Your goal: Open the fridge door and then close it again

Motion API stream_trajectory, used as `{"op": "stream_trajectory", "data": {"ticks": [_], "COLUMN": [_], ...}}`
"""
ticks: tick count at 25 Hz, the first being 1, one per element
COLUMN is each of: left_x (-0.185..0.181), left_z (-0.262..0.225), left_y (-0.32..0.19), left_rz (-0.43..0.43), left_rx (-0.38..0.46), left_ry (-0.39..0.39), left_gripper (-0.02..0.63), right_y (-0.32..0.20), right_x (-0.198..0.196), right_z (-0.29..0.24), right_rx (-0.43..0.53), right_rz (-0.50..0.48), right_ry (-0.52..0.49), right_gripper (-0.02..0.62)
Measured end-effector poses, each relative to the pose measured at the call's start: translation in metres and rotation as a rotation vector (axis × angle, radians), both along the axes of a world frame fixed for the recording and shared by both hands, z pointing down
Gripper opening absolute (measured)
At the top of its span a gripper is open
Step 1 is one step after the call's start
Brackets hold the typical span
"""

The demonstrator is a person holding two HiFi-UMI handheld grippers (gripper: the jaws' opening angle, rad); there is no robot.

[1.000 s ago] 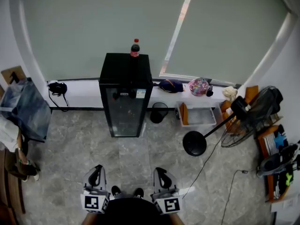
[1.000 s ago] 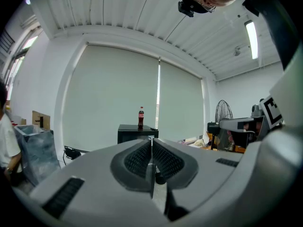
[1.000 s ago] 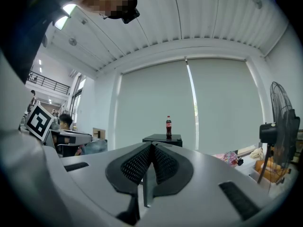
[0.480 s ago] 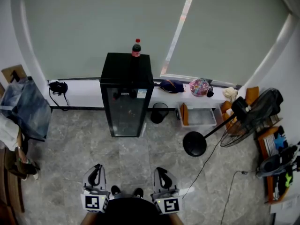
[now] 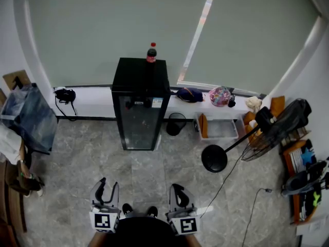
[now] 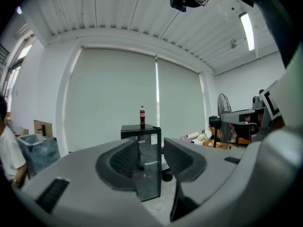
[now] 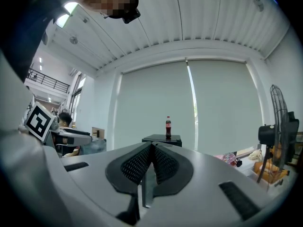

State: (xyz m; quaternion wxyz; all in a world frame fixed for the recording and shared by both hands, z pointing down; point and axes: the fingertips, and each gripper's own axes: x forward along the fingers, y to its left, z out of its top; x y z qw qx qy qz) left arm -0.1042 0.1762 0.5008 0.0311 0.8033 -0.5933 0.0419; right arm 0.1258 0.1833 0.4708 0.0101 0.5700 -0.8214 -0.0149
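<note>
Down at the near edge of the grey stone-tile floor, right by the feet: holding the left gripper about level, jaws parted a bit and just been opening, nothing between them but air. Same height for the right gripper just beside it, except jaws pressed tight together, empty too.

Further out, against the far edge of the floor below the white window ledge: tall black mini fridge with a glass door, door shut, well apart from both grippers. Lined up nicely in the gap of the left jaws, but nowhere near touching. So not really started yet, by the look of it.

On the fridge top, toward its back edge: dark cola bottle with a red label, standing upright.

Main worry: rocking the fridge by yanking the door or slamming it back, and toppling that bottle. Also worth minding the black floor fan and the cable lying on the floor off to the right while walking in.
</note>
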Motion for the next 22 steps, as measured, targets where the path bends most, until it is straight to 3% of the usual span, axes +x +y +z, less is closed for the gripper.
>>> {"op": "stream_trajectory", "data": {"ticks": [3,22], "left_x": [-0.002,-0.014], "left_z": [0.0,0.006], "left_y": [0.0,-0.006], "left_rz": [-0.005,-0.025], "left_rx": [0.009,-0.012], "left_ry": [-0.031,-0.05], "left_gripper": [0.195,0.422], "right_y": [0.0,0.0], "right_x": [0.0,-0.007], "right_z": [-0.003,0.0], "right_rx": [0.007,-0.001], "right_rz": [-0.005,0.0], "right_ry": [-0.004,0.001], "right_gripper": [0.009,0.009]}}
